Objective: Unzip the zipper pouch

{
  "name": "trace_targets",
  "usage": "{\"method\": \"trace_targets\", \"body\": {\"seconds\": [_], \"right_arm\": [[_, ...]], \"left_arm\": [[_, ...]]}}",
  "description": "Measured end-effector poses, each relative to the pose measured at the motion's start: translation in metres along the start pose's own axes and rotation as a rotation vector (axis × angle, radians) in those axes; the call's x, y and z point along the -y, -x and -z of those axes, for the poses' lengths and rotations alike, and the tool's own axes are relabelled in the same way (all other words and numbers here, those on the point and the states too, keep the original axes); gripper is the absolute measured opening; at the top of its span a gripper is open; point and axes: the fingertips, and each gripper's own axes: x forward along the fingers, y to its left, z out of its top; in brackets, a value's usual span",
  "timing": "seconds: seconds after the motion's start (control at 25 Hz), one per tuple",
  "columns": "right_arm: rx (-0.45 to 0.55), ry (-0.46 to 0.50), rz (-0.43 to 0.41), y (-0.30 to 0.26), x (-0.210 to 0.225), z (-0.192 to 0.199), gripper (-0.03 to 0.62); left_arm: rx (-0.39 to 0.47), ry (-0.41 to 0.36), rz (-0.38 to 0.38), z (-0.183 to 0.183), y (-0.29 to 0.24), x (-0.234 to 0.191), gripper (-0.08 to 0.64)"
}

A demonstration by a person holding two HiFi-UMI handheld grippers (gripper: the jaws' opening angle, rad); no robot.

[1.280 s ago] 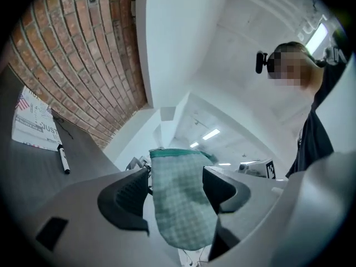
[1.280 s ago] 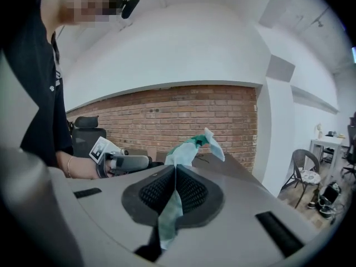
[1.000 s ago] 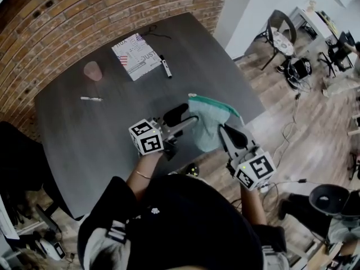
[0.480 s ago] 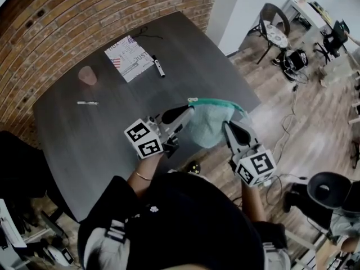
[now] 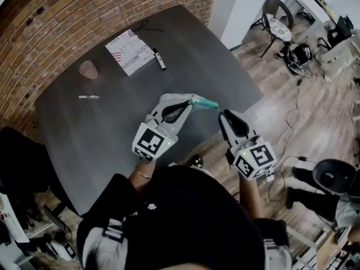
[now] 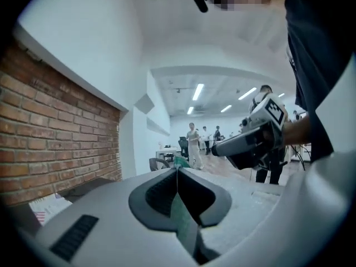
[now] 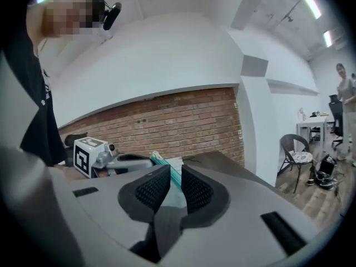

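In the head view, the person holds both grippers up over the near edge of a dark table (image 5: 101, 128). The left gripper (image 5: 190, 101) points towards the right gripper (image 5: 224, 116), and the teal zipper pouch (image 5: 207, 103) shows as a thin strip stretched in the air between their tips. Farther back on the table lie a printed booklet (image 5: 130, 50), a black marker (image 5: 160, 59) just beside it, a pen (image 5: 89, 97) and a small pinkish round thing (image 5: 88, 69). A chair (image 5: 277, 27) stands on the wooden floor past the table's far corner.

In the left gripper view, the jaws are clenched together on the pouch (image 6: 183, 221). Its teal fabric runs edge-on along the seam between the two dark pads. The right gripper sits ahead and to the right, aimed back at this one. A brick wall (image 6: 55, 132) fills the left side, and people (image 6: 193, 143) stand far off in the room.

In the right gripper view, the jaws have just been opening and now stand a little apart. The pouch's teal edge (image 7: 164, 163) passes through the gap between the pads, which do not squeeze it. Beyond, the left gripper (image 7: 146, 160) holds the pouch's far end, in front of the brick wall.
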Motion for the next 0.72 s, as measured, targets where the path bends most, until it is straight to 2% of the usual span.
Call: {"method": "trace_targets", "body": {"seconds": [0.12,0.2,0.4,0.64,0.72], "right_arm": [[-0.012,0.004,-0.117,-0.019,-0.03,-0.004,0.074],[-0.022,0.016,-0.159,-0.028,-0.042,-0.005,0.084],[-0.04,0.081,-0.166,-0.038,-0.05,-0.007,0.091],[-0.098,0.098,-0.151,-0.045,-0.044,0.009,0.091],[-0.107,0.095,-0.145,-0.047,-0.042,0.013,0.074]], "left_arm": [[-0.043,-0.118,-0.013,0.005,-0.001,0.009,0.006],[-0.073,-0.208,-0.012,0.007,-0.002,0.017,0.006],[-0.195,-0.482,0.004,0.019,-0.005,0.034,0.006],[-0.283,-0.71,0.008,0.031,-0.008,0.043,0.006],[-0.299,-0.758,0.013,0.033,-0.01,0.044,0.006]]}}
